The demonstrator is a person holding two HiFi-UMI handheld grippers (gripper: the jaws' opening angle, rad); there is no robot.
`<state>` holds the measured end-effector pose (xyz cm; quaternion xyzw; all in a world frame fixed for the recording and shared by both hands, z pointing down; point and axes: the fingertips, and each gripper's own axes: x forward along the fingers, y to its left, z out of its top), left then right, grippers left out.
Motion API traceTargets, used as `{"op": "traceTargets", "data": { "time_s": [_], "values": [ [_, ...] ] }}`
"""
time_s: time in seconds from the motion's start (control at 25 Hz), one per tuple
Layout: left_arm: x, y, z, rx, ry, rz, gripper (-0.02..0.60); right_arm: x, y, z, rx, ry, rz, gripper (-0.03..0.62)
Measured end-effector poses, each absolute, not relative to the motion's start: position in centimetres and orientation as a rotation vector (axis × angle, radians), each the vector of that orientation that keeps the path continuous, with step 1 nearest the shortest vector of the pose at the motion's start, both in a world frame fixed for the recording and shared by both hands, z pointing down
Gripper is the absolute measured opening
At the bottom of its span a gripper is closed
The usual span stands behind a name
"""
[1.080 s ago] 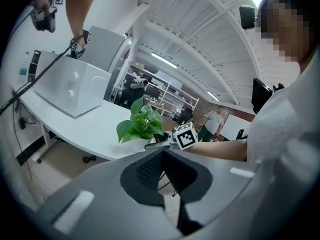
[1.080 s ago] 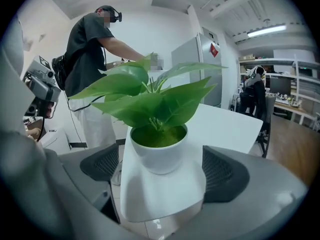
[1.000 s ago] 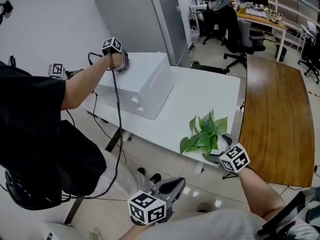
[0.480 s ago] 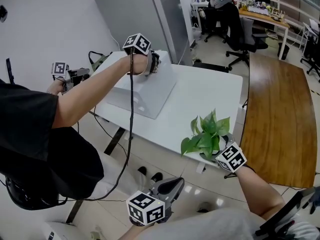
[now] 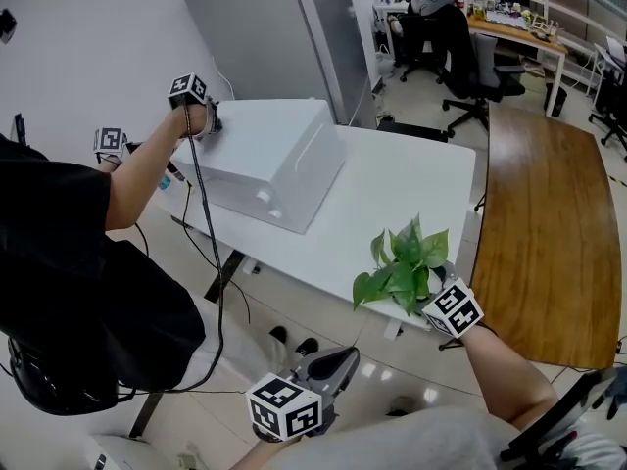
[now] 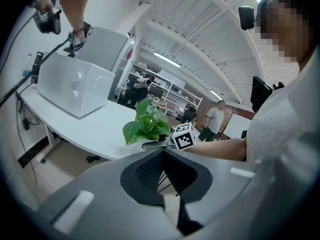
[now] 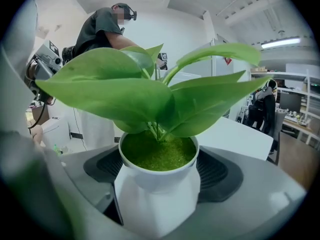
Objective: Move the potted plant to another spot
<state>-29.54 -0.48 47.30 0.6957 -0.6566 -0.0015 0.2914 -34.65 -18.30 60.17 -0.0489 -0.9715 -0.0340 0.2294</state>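
The potted plant (image 5: 402,267), broad green leaves in a small white pot (image 7: 157,184), stands at the near edge of the white table (image 5: 392,184). My right gripper (image 5: 423,297) reaches in from the near right with a jaw on each side of the pot. The jaws are closing, and in the right gripper view (image 7: 159,170) both dark pads meet the pot's sides. My left gripper (image 5: 343,358) hangs low in front of the table, below the plant, shut with nothing in it (image 6: 167,184). The plant (image 6: 146,124) shows ahead of it in the left gripper view.
A large white box (image 5: 269,160) lies on the table's far left. Another person in a black shirt (image 5: 59,262) stands there, one gripper-holding hand (image 5: 191,116) at the box. A wooden table (image 5: 539,233) borders the right. A grey cabinet (image 5: 274,37) and office chair (image 5: 470,67) stand behind.
The other person's raised hand swung right over the box, then back to its left corner. My right gripper shifted slightly closer against the pot. My left gripper has stayed still.
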Motion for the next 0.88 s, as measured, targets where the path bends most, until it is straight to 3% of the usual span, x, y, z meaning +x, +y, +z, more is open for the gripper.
{"op": "traceTargets", "data": {
  "time_s": [0.88],
  "values": [
    [-28.9,-2.6,47.6,1.914,-1.693,0.01,-0.003,-32.6,-20.4,58.6,-0.021,-2.746,-0.035,0.453]
  ]
}}
